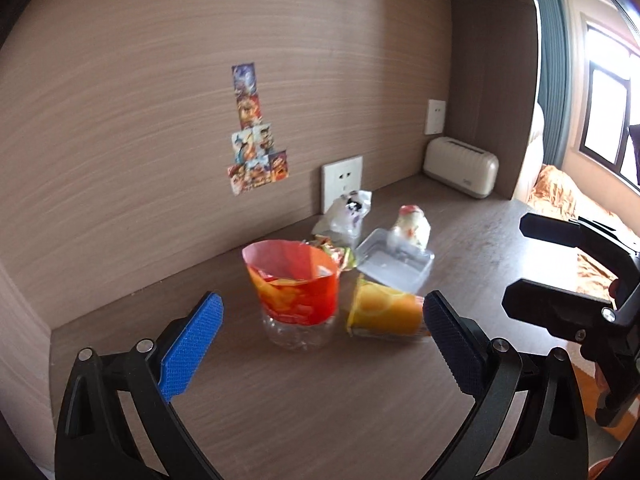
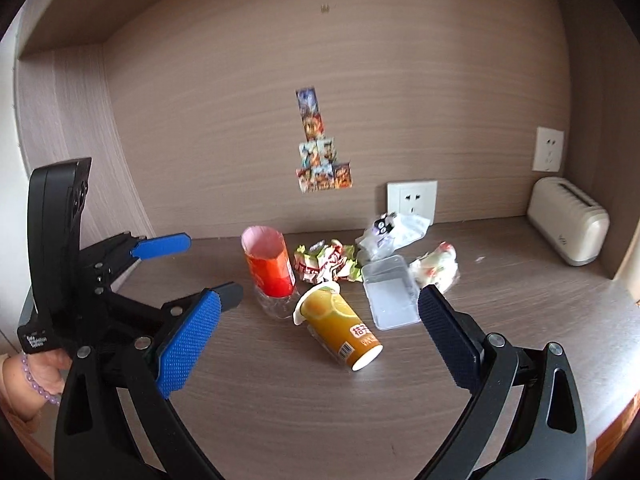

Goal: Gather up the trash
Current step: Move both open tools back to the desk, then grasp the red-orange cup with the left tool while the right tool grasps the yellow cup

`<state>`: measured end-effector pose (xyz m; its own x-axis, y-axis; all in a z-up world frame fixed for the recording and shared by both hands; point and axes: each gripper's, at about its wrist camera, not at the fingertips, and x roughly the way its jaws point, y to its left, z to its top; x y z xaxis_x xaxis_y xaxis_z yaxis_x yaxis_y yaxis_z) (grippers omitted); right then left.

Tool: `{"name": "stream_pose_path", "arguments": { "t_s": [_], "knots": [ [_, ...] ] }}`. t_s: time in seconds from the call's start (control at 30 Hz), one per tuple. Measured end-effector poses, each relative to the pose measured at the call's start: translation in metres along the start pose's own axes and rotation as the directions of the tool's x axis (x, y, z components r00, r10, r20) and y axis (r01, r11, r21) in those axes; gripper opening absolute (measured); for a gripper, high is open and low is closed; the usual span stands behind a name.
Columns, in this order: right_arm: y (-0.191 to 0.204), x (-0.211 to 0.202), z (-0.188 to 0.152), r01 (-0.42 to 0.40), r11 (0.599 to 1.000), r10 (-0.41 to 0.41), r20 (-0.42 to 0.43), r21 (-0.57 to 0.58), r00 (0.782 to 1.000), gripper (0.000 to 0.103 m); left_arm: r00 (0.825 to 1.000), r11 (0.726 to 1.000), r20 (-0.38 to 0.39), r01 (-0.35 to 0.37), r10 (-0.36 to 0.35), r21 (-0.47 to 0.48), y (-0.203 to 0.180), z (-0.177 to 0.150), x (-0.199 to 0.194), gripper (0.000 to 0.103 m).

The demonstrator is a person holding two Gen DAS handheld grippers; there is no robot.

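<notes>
Both claws hang over the wooden worktop (image 2: 280, 392) with their blue pads spread wide and nothing between them. The left claw (image 1: 320, 340) faces the cut-off bottle with the red label (image 1: 294, 290), which stands upright close in front of it. The right claw (image 2: 316, 336) points at the orange drink cup (image 2: 338, 326), which lies on its side with its peeled lid end toward the bottle.

The rest of the trash sits in a loose cluster behind those two: a crumpled snack wrapper (image 2: 326, 262) just beside the bottle, a clear plastic tray (image 2: 390, 296) to the right of the cup, a white bag with a cartoon face (image 2: 388, 232) near the wall socket (image 2: 412, 200), and a scrunched packet (image 2: 436, 266) by the tray, perhaps touching its edge. A cream toaster (image 2: 568, 226) stands well apart in the corner. Stickers (image 2: 320, 148) dot the wall.
</notes>
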<state>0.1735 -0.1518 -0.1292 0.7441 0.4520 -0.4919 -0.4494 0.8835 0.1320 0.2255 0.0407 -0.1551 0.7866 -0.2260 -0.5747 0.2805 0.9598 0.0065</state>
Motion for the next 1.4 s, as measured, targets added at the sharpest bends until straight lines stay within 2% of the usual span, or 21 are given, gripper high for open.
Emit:
{"name": "stream_pose_path", "arguments": {
  "t_s": [0.23, 0.4, 0.5, 0.53, 0.57, 0.6, 0.63, 0.7, 0.9, 1.13, 1.27, 1.4],
  "knots": [
    [-0.004, 0.060, -0.019, 0.032, 0.998, -0.040, -0.129, -0.061, 0.991, 0.098, 0.997, 0.999, -0.060, 0.051, -0.051, 0.009, 0.026, 0.000, 0.054, 0.098],
    [0.001, 0.095, -0.035, 0.066, 0.986, -0.096, -0.200, -0.153, 0.975, 0.098, 0.995, 0.997, -0.087, 0.061, -0.057, 0.046, 0.028, 0.003, 0.085, 0.098],
    [0.005, 0.112, -0.038, 0.056, 0.981, -0.099, -0.232, -0.188, 0.968, 0.098, 0.994, 0.996, -0.090, 0.065, -0.060, 0.057, 0.030, 0.007, 0.096, 0.098],
    [0.005, 0.116, -0.039, 0.056, 0.980, -0.101, -0.239, -0.191, 0.966, 0.093, 0.992, 0.995, -0.088, 0.092, -0.087, 0.046, 0.032, 0.008, 0.097, 0.098],
    [0.006, 0.122, -0.040, 0.054, 0.979, -0.104, -0.258, -0.197, 0.961, 0.079, 0.992, 0.994, -0.084, 0.102, -0.099, 0.032, 0.034, 0.009, 0.099, 0.094],
    [0.006, 0.126, -0.042, 0.053, 0.978, -0.108, -0.274, -0.202, 0.956, 0.070, 0.990, 0.994, -0.091, 0.107, -0.104, 0.025, 0.035, 0.010, 0.101, 0.086],
    [0.007, 0.130, -0.044, 0.061, 0.976, -0.121, -0.286, -0.208, 0.951, 0.054, 0.986, 0.992, -0.109, 0.126, -0.123, 0.022, 0.035, 0.010, 0.105, 0.072],
    [0.006, 0.131, -0.045, 0.067, 0.979, -0.123, -0.294, -0.194, 0.948, 0.050, 0.986, 0.992, -0.117, 0.124, -0.119, 0.028, 0.034, 0.011, 0.106, 0.072],
    [-0.001, 0.105, -0.031, 0.063, 0.993, -0.088, -0.267, -0.101, 0.960, 0.048, 0.987, 0.989, -0.113, 0.125, -0.115, 0.080, 0.021, 0.011, 0.087, 0.072],
    [-0.014, 0.048, -0.011, 0.107, 0.994, -0.108, -0.179, -0.019, 0.978, 0.048, 0.988, 0.981, -0.071, 0.148, -0.140, 0.123, -0.004, 0.024, 0.047, 0.072],
    [-0.029, 0.002, -0.005, 0.119, 0.991, -0.111, -0.118, 0.067, 0.987, 0.048, 0.983, 0.972, -0.048, 0.183, -0.177, 0.151, -0.027, 0.031, 0.030, 0.072],
    [-0.045, -0.038, -0.003, 0.145, 0.980, -0.136, -0.071, 0.139, 0.988, 0.048, 0.970, 0.952, -0.034, 0.241, -0.239, 0.190, -0.065, 0.036, 0.015, 0.072]
  ]
}}
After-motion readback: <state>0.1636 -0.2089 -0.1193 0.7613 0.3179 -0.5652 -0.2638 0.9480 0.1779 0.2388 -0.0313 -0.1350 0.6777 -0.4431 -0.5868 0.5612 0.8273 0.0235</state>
